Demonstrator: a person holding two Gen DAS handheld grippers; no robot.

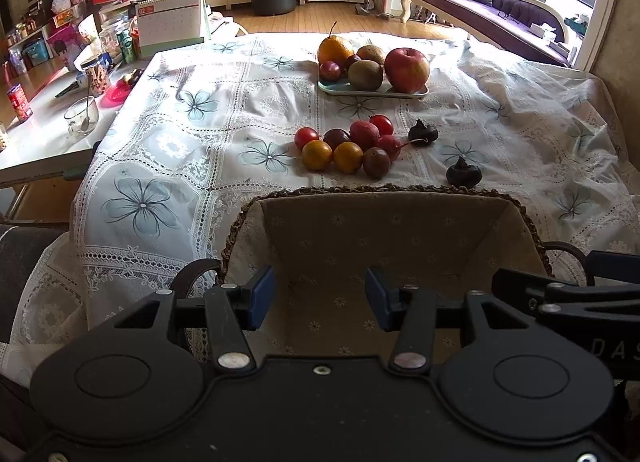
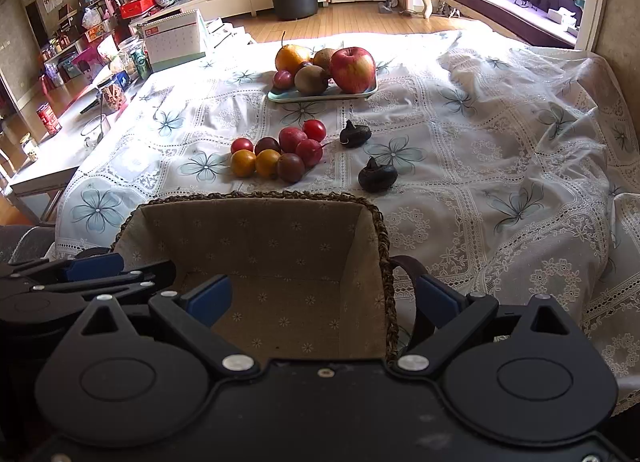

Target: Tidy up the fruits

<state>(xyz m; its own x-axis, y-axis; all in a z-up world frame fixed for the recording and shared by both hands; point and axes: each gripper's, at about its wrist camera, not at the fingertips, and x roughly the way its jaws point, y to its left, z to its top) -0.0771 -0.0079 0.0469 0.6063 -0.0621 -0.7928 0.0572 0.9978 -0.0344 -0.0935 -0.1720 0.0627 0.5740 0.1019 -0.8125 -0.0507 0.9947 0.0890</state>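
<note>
We see a cluster of small fruits (image 1: 349,146) lying loose on the tablecloth (image 1: 200,134), red, orange and dark ones touching each other, just beyond the far rim of a fabric-lined woven basket (image 1: 384,230) that holds nothing. To their right lie two dark water chestnuts (image 2: 377,175), apart from each other. Farther off, a pale tray (image 1: 372,91) carries an apple (image 1: 407,69), kiwis and a pear. Our left gripper (image 1: 320,298) hangs over the basket's near side, its blue-padded fingers spread with nothing between them. Our right gripper (image 2: 326,302) hangs at the basket's right rim, fingers wide apart and straddling the woven edge, gripping nothing. A desk calendar (image 1: 172,22) stands at the far left.
</note>
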